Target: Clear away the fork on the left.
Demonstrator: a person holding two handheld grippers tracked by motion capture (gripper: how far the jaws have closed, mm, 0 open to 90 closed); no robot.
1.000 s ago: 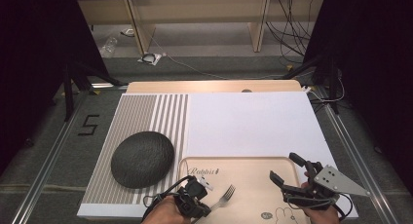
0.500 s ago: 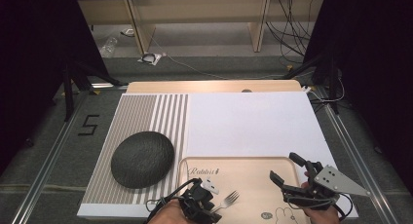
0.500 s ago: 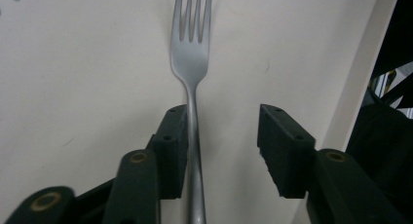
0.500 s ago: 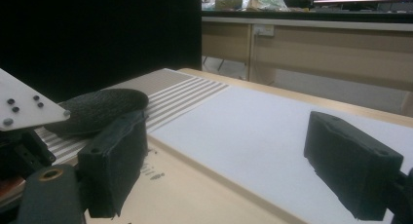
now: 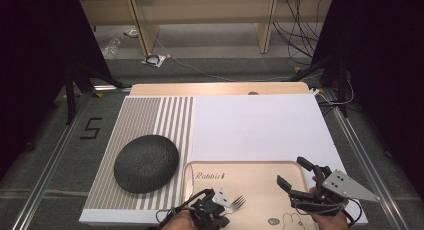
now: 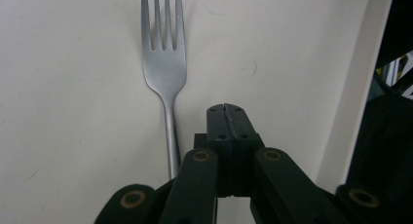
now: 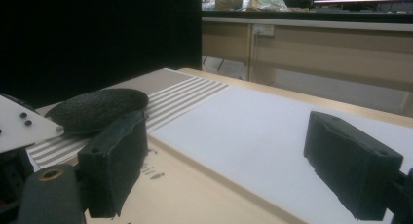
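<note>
A steel fork lies flat on the pale wooden tray, tines pointing away from my left gripper. The left jaws have just been closing and now meet with nothing between them. The fork's handle runs along their left side in the left gripper view, free of the pads. In the high view the left gripper is at the tray's near edge, with the fork's tines just right of it. My right gripper stands open over the tray's right rim and holds nothing; its pads are wide apart.
A dark round textured mat rests on the striped left part of the white placemat, left of the tray. The tray bears the print "Rabbit" and a small rabbit drawing. Floor and wooden furniture lie beyond the table's far edge.
The left gripper has edged a little to the right and toward the near edge, beside the fork. The right gripper has not moved.
</note>
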